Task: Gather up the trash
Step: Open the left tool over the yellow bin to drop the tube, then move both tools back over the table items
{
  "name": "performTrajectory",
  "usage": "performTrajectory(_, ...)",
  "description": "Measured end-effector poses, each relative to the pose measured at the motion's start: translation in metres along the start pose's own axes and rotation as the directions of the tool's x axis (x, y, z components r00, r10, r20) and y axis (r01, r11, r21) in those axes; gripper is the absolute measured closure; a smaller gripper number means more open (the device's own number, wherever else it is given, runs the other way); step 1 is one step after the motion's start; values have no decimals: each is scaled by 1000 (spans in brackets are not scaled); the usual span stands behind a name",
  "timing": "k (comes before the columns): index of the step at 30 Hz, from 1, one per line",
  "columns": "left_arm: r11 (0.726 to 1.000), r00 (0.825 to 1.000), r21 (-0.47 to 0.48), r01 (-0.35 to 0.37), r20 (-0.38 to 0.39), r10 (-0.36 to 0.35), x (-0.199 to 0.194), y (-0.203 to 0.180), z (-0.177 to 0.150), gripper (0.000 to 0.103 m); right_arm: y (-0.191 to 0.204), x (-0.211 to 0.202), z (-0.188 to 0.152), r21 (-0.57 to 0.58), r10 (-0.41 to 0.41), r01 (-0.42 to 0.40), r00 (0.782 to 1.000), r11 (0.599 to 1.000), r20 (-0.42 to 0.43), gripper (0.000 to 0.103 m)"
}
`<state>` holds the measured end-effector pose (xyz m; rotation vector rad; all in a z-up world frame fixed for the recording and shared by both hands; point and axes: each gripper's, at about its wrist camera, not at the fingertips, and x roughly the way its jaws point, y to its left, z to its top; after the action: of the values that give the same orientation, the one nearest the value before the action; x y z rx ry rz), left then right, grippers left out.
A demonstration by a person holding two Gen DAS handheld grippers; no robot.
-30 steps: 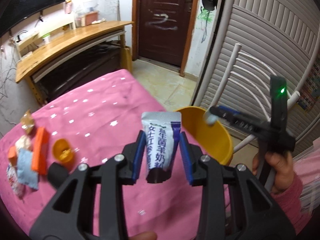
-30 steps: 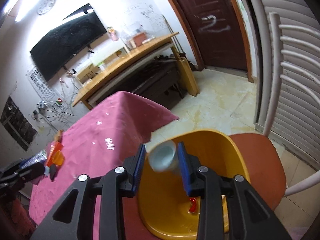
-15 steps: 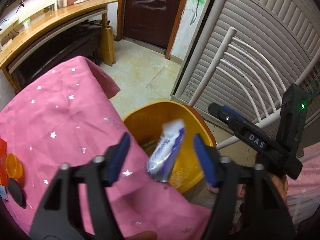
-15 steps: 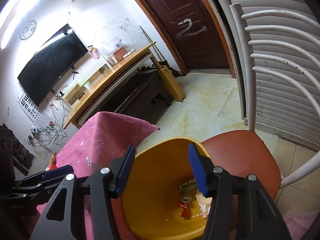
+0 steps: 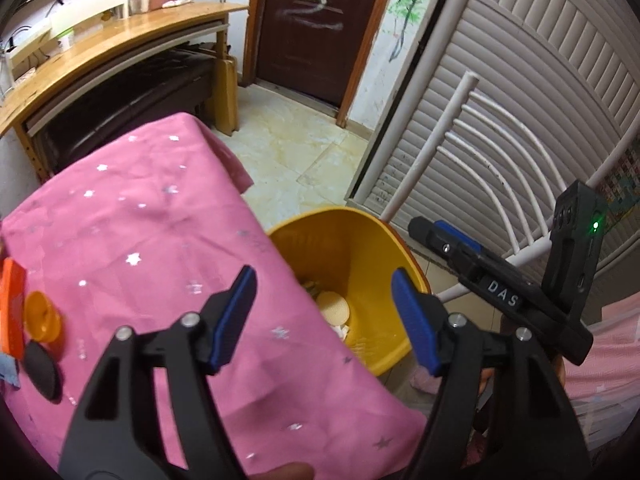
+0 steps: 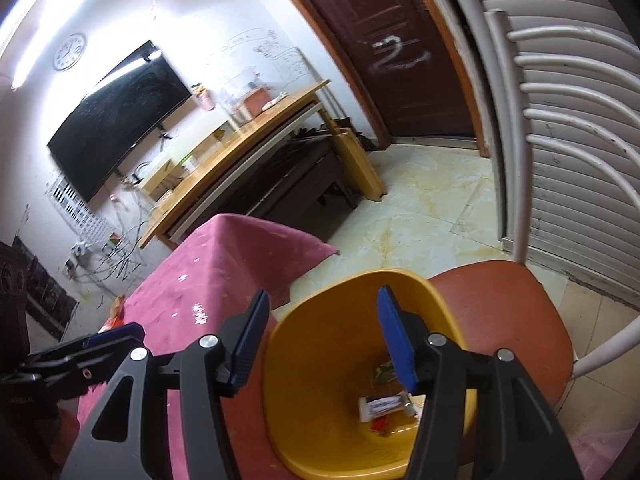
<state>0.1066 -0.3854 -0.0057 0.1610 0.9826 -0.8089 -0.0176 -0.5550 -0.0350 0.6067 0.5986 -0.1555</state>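
Note:
A yellow bin (image 5: 372, 248) stands on a red chair beside the pink-clothed table (image 5: 132, 232); it also shows in the right wrist view (image 6: 320, 364). Inside it lie a white-and-blue packet (image 6: 380, 402), a round straw-coloured piece (image 5: 334, 307) and other scraps. My left gripper (image 5: 320, 316) is open and empty above the table's edge and the bin. My right gripper (image 6: 322, 336) is open and empty over the bin; it also shows in the left wrist view (image 5: 444, 236). On the table's left lie an orange cap (image 5: 42, 316), an orange packet (image 5: 10, 312) and a black lid (image 5: 42, 368).
The red chair seat (image 6: 508, 320) has a white slatted back (image 5: 484, 152). A slatted shutter (image 5: 532, 80) is to the right, a brown door (image 5: 316, 28) at the back. A wooden desk (image 5: 108, 44) stands behind the table. Tiled floor (image 5: 296, 156) lies between.
Both grippers opened. The white cup fell from the right gripper and the white-and-blue packet from the left; the packet now lies in the bin. The left gripper moved over the bin's edge.

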Motion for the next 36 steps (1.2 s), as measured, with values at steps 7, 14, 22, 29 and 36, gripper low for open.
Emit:
performTrajectory(7, 999, 997, -33, -40, 58, 42, -33, 31, -6, 31, 41, 8, -4, -82, 25, -27, 999, 996, -22, 50)
performTrajectory(14, 993, 991, -93, -71, 108, 81, -62, 65, -12, 27, 82, 21, -2, -141, 60, -66, 997, 988, -45, 45)
performTrajectory(22, 979, 979, -169, -110, 149, 136, -93, 111, -27, 27, 133, 42, -11, -211, 95, -113, 991, 971, -96, 43)
performTrajectory(29, 955, 964, -251, -160, 169, 206, -121, 164, -45, 24, 186, 62, -19, -286, 127, -165, 981, 944, -149, 39)
performTrajectory(36, 910, 939, -335, -246, 152, 310, -153, 223, -68, 17, 233, 80, -32, -340, 147, -207, 970, 917, -195, 36)
